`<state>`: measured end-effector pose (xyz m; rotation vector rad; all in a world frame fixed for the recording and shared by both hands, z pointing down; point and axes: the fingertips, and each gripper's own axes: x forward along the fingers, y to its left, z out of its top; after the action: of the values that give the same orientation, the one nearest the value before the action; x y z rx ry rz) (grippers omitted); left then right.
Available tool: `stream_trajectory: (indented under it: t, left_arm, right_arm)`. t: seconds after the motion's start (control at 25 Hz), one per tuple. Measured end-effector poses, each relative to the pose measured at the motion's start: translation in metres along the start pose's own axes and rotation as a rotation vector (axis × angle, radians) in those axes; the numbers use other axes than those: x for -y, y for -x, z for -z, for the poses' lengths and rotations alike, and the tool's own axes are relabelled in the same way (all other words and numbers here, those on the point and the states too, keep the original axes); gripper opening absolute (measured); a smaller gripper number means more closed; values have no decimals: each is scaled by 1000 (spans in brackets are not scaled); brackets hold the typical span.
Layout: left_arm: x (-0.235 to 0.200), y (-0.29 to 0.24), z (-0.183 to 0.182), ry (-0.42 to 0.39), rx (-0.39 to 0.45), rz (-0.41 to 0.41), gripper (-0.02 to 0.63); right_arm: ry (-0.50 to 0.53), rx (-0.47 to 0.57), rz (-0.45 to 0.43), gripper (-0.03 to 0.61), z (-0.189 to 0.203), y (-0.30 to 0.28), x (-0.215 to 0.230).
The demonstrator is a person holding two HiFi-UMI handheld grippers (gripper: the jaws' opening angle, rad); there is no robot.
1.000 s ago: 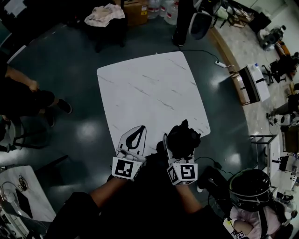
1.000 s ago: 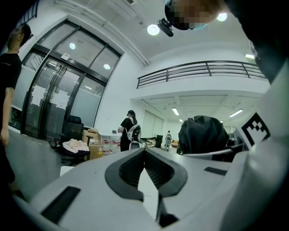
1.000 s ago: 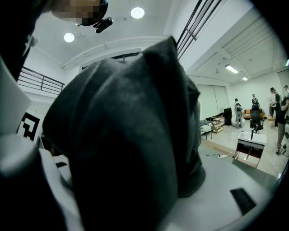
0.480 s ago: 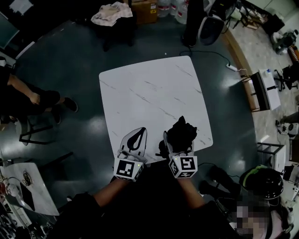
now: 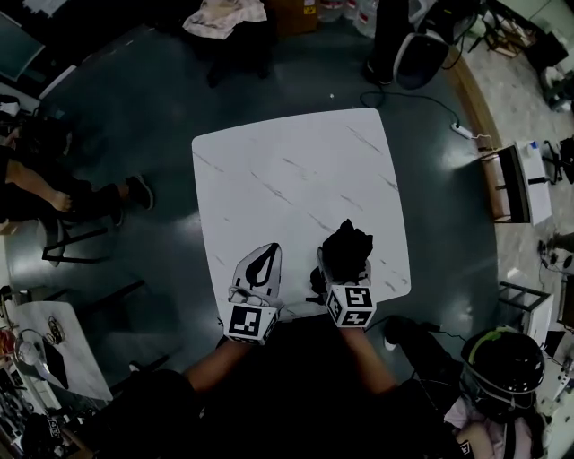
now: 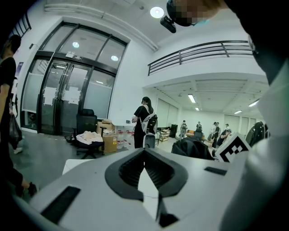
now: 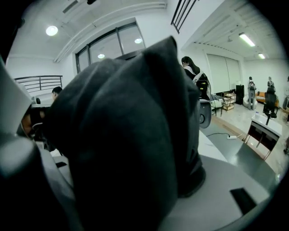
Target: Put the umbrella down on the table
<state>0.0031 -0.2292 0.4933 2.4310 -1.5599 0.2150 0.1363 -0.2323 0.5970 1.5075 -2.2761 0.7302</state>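
A folded black umbrella [image 5: 348,242] sits bunched between the jaws of my right gripper [image 5: 344,267], which is shut on it just over the near right part of the white marble table [image 5: 287,170]. In the right gripper view the umbrella's fabric [image 7: 122,135] fills most of the frame and hides the fingertips. My left gripper [image 5: 259,272] hovers beside it over the table's near edge. Its jaws meet at the tips with nothing between them, as the left gripper view also shows for the left gripper [image 6: 145,155].
A chair with a pale cloth [image 5: 224,16] stands beyond the table's far side. A seated person [image 5: 54,188] is at the left, and a small side table [image 5: 40,345] at the lower left. A cabinet [image 5: 516,184] and a floor cable [image 5: 430,103] lie to the right.
Both grippers have come down toward the table's near edge, the right one still carrying the umbrella. The jaws look the same as before.
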Motion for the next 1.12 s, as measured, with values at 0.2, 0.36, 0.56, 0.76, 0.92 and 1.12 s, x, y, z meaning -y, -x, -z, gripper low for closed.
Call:
stream_trajectory:
  t: [0.2, 0.36, 0.56, 0.76, 0.92, 1.12]
  left_arm:
    - [-2, -14, 4, -5, -17, -30, 8]
    - [-7, -21, 9, 18, -35, -58, 8]
    - [-5, -26, 15, 51, -26, -80, 8]
    - [-16, -32, 19, 50, -34, -121, 8]
    - [-14, -42, 30, 60, -72, -113, 8]
    - [-15, -62, 53, 74, -131, -109, 8]
  right_arm:
    - [-5, -76, -10, 310, 24, -26, 18]
    - [-34, -137, -31, 310, 40, -47, 29]
    - [-57, -215, -46, 310, 61, -69, 44]
    - [-89, -256, -58, 310, 68, -84, 52]
    - [-74, -295, -68, 311, 75, -97, 53]
    - [-104, -348, -74, 312, 85, -112, 54]
